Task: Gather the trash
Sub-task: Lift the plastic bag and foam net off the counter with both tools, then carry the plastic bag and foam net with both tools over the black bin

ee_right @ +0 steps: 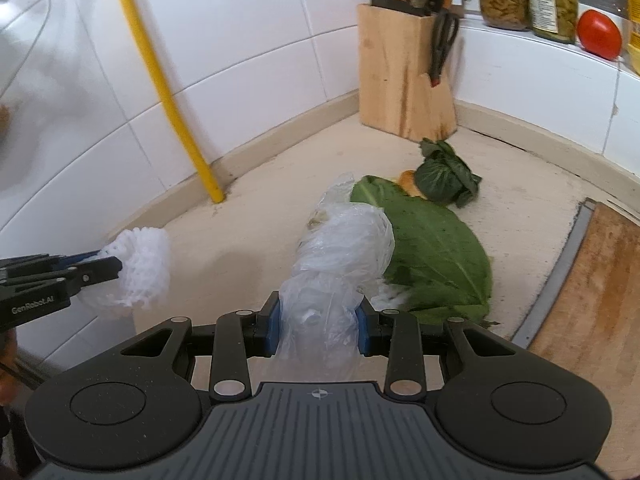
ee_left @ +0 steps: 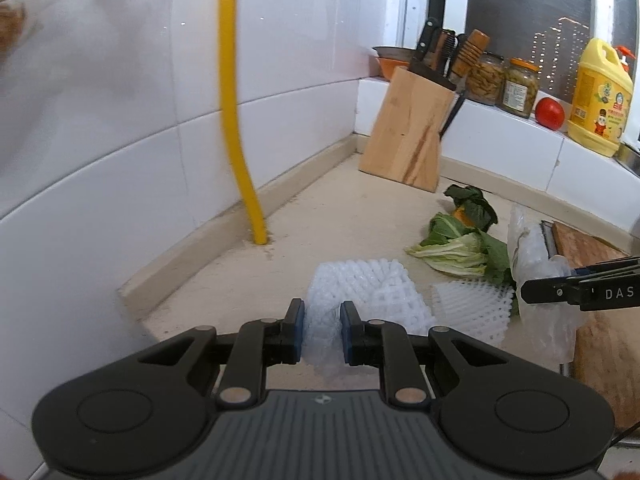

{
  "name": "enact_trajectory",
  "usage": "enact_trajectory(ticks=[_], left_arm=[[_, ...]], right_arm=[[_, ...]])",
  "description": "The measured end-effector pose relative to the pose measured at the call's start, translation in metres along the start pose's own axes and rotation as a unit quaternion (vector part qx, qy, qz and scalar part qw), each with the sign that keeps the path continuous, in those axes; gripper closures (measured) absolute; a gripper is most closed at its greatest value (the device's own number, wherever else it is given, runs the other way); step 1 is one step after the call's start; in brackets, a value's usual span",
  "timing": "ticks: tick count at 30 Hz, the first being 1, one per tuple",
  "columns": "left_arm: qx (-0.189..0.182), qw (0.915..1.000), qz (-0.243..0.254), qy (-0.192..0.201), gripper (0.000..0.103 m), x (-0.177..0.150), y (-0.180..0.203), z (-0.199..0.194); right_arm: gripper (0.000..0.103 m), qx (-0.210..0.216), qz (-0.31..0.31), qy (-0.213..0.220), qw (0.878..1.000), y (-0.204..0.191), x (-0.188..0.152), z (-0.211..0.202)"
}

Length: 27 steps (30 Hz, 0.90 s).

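In the left wrist view my left gripper [ee_left: 322, 309] is shut on a white foam fruit net [ee_left: 372, 292], pinched between its blue pads and held above the beige counter [ee_left: 320, 200]. The right wrist view shows that same left gripper [ee_right: 115, 267] and its foam net [ee_right: 140, 272] at the left. My right gripper [ee_right: 320, 305] is shut on a crumpled clear plastic bag [ee_right: 344, 248]. Seen from the left wrist, the right gripper [ee_left: 529, 292] holds the plastic bag [ee_left: 532, 248] at the right edge. A second foam net [ee_left: 472, 308] lies on the counter beside leafy greens [ee_left: 460, 250].
A large green leaf [ee_right: 436, 256] and a dark leaf bunch [ee_right: 444, 176] lie on the counter. A wooden knife block [ee_right: 400, 80] stands in the corner and a cutting board [ee_right: 592, 300] lies at the right. A yellow pipe [ee_right: 168, 100] runs up the tiled wall. Jars [ee_left: 500, 80], a tomato [ee_left: 550, 114] and a yellow bottle [ee_left: 600, 96] stand on the ledge.
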<state>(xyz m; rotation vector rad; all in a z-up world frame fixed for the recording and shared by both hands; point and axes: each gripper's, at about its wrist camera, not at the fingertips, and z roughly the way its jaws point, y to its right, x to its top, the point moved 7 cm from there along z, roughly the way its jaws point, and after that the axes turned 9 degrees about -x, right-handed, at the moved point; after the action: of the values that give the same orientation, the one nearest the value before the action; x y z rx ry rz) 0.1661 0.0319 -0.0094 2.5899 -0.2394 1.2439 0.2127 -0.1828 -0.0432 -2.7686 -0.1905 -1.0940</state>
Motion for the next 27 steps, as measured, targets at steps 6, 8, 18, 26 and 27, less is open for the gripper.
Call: enact_trajectory(ticks=[6,8,18,26,27], left_arm=[[0.017,0.9997,-0.013,0.013,0.09,-0.005,-0.013,-0.017],[0.024,0.9994,-0.017,0.016,0.09,-0.008,-0.018,-0.022],[0.059,0.9969,-0.043,0.03,0.09,-0.025,-0.046,-0.052],[0.089,0.993,-0.067,0.04,0.09,-0.043,-0.071,-0.079],[0.092,0.9924,-0.07,0.041,0.09,-0.046,-0.075,-0.082]], right_arm=[[0.06,0.012,-0.018,-0.001,1.0,-0.02,0.001,0.0],[0.06,0.016,-0.025,-0.002,1.0,-0.026,0.001,0.001],[0.06,0.037,-0.056,-0.011,0.998,-0.065,-0.003,0.006],[0.06,0.061,-0.088,-0.014,0.994,-0.103,-0.008,0.006],[0.06,0.065,-0.092,-0.016,0.994,-0.109,-0.008,0.007]])
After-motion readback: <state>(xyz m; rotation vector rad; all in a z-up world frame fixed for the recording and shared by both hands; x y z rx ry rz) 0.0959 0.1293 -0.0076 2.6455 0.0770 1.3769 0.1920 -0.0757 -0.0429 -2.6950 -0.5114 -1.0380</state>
